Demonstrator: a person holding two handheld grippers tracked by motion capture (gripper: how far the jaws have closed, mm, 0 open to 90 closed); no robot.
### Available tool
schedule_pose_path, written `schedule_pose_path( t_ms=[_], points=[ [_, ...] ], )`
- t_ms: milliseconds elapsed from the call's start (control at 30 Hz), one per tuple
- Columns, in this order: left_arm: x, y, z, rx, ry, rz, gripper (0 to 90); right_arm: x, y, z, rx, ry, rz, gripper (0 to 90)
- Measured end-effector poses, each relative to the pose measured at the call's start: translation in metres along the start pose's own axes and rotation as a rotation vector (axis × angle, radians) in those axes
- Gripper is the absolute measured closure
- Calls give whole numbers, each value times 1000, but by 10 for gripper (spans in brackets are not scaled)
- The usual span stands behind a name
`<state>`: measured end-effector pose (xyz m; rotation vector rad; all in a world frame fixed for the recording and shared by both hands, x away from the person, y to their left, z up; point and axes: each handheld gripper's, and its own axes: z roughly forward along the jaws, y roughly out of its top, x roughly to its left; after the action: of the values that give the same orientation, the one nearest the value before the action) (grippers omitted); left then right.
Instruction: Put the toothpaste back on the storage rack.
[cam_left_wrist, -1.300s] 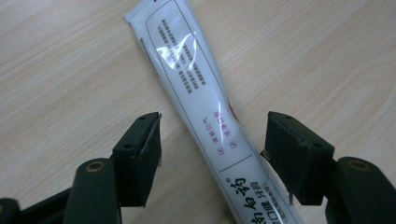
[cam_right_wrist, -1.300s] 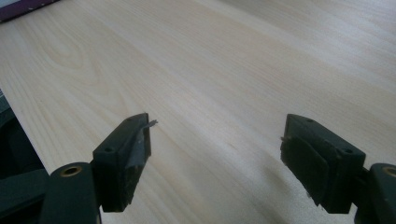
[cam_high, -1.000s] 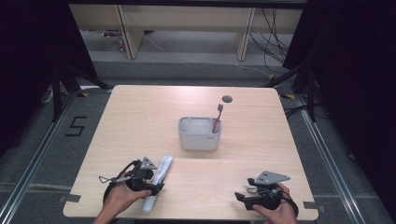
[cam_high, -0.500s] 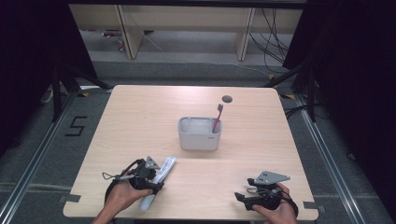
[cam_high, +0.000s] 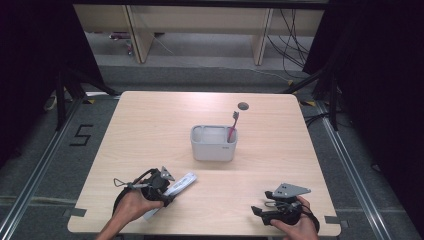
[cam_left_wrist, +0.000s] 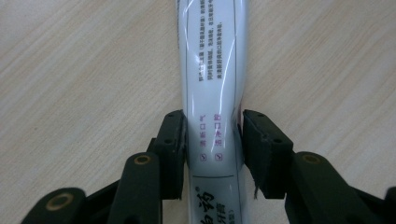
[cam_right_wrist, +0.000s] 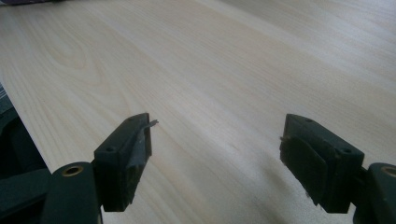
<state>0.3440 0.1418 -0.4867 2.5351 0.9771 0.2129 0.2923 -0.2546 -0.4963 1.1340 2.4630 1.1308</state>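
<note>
Left gripper (cam_left_wrist: 212, 140) closing, white tube (cam_left_wrist: 212, 70) flat on table between jaws, one pad touching, other just clear.

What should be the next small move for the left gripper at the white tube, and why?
Probably finish closing, then lift. The left gripper has just been closing its jaws around the toothpaste tube, which lies flat on the table; one pad touches, but a thin gap seems to remain at the other. The grey holder waits ahead.
</note>
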Motion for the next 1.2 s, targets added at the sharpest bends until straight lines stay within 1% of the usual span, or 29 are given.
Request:
schedule_pose_path(
  t_ms=[33, 100, 133, 267, 300, 367, 400, 433, 467, 533, 567, 667, 700, 733, 800, 867, 900, 933, 967, 1033, 1067, 1100, 1200],
  points=[
    [1, 1, 0, 12, -5, 5, 603, 0, 0, 0, 0, 0, 0, 255],
    [1, 1, 0, 10, -5, 6, 608, 0, 0, 0, 2, 3, 1, 255],
    [1, 2, 0, 19, -6, 10, 609, 0, 0, 0, 2, 3, 0, 255],
    [1, 4, 0, 29, -6, 17, 614, 0, 0, 0, 0, 1, 1, 255],
    [1, 6, 0, 51, -12, 27, 614, 0, 0, 0, 0, 2, 0, 255],
    [1, 7, 0, 62, -10, 35, 616, 0, 0, -1, -1, 1, 2, 255],
    [0, 8, 0, 71, -9, 36, 617, 0, 0, 0, -7, 16, 15, 255],
    [0, 9, 0, 76, -11, 43, 618, 0, 0, -1, 4, 9, 10, 255],
    [0, 9, 0, 82, -13, 33, 619, -3, 0, 1, 2, 38, -12, 255],
    [0, 9, 0, 85, -16, 29, 619, -3, 0, 1, 2, 36, -13, 255],
    [1, 10, 1, 93, -26, 25, 619, -2, 0, 1, 1, 36, -14, 255],
    [2, 10, 2, 96, -31, 26, 618, -2, 0, 1, 1, 36, -14, 255],
    [2, 10, 2, 97, -32, 29, 619, -2, 1, 0, 2, 16, -23, 255],
    [3, 10, 2, 101, -36, 28, 619, -2, 1, 0, 2, 16, -23, 255],
    [3, 11, 2, 103, -38, 27, 619, 0, 0, 0, -5, 2, 2, 255],
    [3, 11, 3, 100, -35, 26, 620, 0, 0, 0, 0, 3, 0, 255],
    [2, 11, 3, 105, -35, 28, 621, 0, 0, 0, 0, 4, 0, 255],
    [3, 12, 3, 109, -36, 29, 622, -1, 0, 0, -3, 6, -10, 255],
    [4, 13, 3, 115, -37, 42, 623, -1, 0, 0, -2, 4, -10, 255],
    [4, 13, 3, 120, -39, 42, 624, -1, 0, 0, 0, 6, -10, 255],
    [3, 14, 3, 124, -40, 34, 625, -1, 0, 0, 1, 8, -11, 255],
    [3, 15, 3, 133, -41, 48, 628, 0, 0, 0, -3, 6, -10, 255],
    [3, 17, 3, 147, -45, 48, 636, -1, 0, 0, 2, 6, -12, 255]
  ],
)
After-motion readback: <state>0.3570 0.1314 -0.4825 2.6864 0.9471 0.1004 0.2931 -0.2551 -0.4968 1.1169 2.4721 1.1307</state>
